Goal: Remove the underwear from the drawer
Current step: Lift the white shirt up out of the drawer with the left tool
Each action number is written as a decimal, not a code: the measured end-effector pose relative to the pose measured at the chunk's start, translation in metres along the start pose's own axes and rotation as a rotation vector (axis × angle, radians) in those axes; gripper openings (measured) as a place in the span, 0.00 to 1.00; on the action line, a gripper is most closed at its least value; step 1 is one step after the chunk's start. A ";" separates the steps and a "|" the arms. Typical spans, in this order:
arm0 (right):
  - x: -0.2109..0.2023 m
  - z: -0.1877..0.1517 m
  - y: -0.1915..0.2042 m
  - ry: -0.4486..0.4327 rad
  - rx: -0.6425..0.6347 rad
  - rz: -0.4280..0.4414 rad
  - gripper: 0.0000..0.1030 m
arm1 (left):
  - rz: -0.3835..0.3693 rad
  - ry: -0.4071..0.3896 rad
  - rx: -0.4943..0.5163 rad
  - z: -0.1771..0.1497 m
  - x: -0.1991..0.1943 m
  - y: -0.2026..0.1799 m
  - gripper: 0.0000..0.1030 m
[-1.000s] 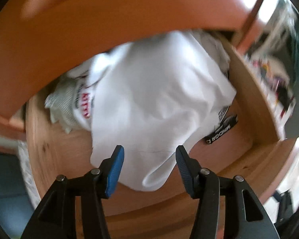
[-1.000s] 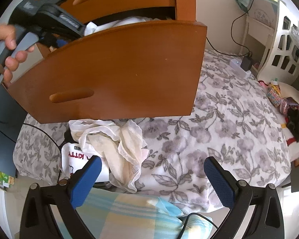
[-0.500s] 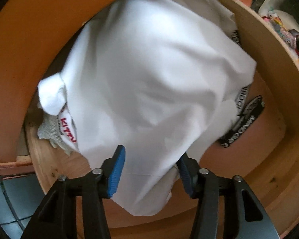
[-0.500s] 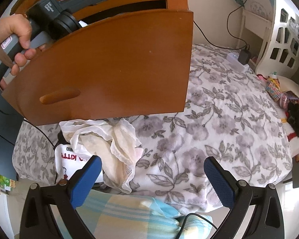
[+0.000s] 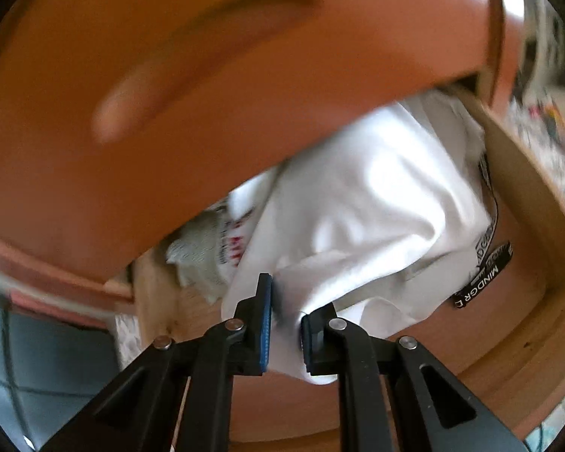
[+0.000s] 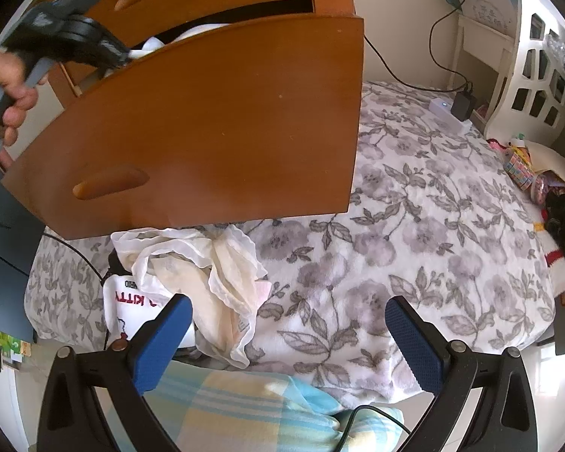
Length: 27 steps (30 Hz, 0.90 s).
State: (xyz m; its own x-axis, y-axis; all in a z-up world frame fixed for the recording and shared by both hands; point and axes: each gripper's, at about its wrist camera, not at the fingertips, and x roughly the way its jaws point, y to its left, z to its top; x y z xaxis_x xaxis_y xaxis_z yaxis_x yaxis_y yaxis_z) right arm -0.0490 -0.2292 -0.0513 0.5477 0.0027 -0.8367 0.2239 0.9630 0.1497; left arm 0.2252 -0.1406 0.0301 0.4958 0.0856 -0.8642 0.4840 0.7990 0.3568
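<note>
We are at the grasping step. Our left gripper (image 5: pixel 285 324) reaches down into the open drawer (image 5: pixel 538 203), and its jaws are closing on a fold of the white garment (image 5: pixel 376 203) at its near edge; the cloth is bunched between the blue pads, so we judge the grip nearly made. The rest of that garment lies slumped inside the drawer, over a black waistband (image 5: pixel 484 277) with lettering and beside a greyish knitted piece (image 5: pixel 196 252) at the left. The picture is blurred, so we cannot tell how many layers we have pinched.

Our right gripper (image 6: pixel 288 342) hangs idle over the bed (image 6: pixel 414 226), jaws wide apart and holding nothing. Below it a small pile of pale underwear (image 6: pixel 207 275) already rests on the floral cover, just under the drawer's front panel (image 6: pixel 214 120).

Next we need to lift the pinched cloth up and over the drawer's front, clearing the drawer above, then carry it across to the pile. The risk, as we judge it, is dragging neighbouring pieces along.
</note>
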 end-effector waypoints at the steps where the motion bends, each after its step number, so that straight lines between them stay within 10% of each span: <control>1: 0.000 0.000 0.000 -0.002 0.001 -0.001 1.00 | -0.001 -0.007 -0.025 -0.003 -0.004 0.007 0.11; 17: -0.011 -0.001 0.006 -0.023 -0.008 -0.006 1.00 | 0.005 -0.171 -0.411 -0.071 -0.041 0.088 0.06; 27: -0.017 -0.001 0.016 -0.034 -0.031 -0.002 1.00 | -0.132 -0.354 -0.482 -0.077 -0.087 0.115 0.06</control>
State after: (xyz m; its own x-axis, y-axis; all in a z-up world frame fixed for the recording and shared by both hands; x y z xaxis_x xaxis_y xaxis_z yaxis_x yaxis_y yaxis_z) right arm -0.0556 -0.2133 -0.0357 0.5745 -0.0075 -0.8184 0.1999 0.9710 0.1314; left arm 0.1824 -0.0106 0.1192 0.7033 -0.1697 -0.6904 0.2183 0.9757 -0.0174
